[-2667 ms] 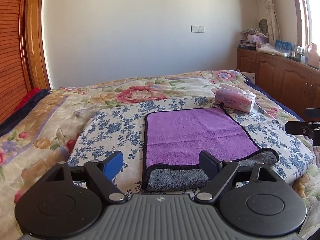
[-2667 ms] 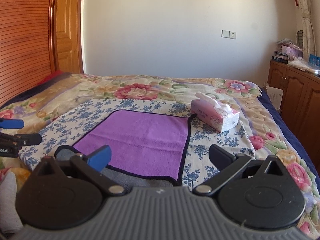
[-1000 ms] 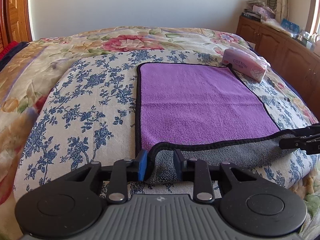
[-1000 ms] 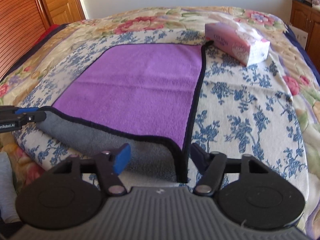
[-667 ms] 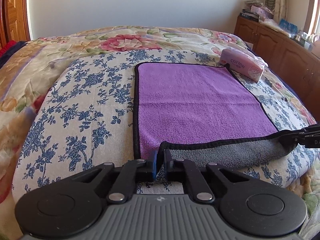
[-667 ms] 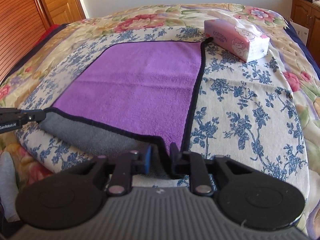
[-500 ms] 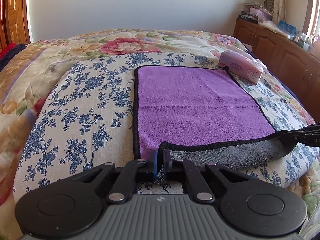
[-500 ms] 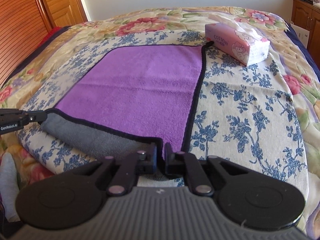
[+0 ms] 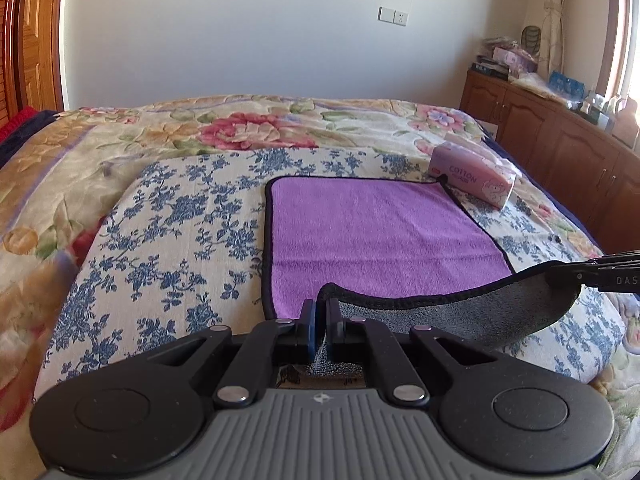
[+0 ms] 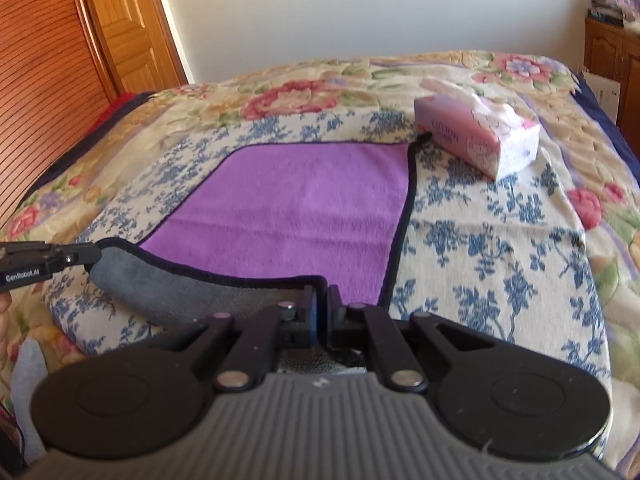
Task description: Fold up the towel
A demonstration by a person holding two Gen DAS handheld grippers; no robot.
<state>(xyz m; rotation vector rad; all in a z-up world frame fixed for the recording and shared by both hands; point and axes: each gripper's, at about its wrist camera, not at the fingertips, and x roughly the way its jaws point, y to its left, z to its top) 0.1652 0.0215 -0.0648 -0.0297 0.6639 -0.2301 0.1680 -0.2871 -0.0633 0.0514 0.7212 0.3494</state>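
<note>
A purple towel (image 9: 380,236) with a grey underside and black trim lies flat on the blue-flowered cloth on the bed; it also shows in the right wrist view (image 10: 296,208). My left gripper (image 9: 319,320) is shut on the towel's near left corner. My right gripper (image 10: 321,308) is shut on the near right corner. The near edge is lifted off the bed and curls up between the two grippers, grey side (image 9: 460,316) showing. Each gripper shows at the edge of the other's view.
A pink tissue box (image 9: 472,180) sits on the bed touching the towel's far right corner, also in the right wrist view (image 10: 476,136). Wooden cabinets (image 9: 560,140) stand to the right of the bed, a wooden door (image 10: 120,28) to the left.
Both grippers came down to the near corners and shut on them. Since then both have risen, lifting the towel's near edge off the bed.
</note>
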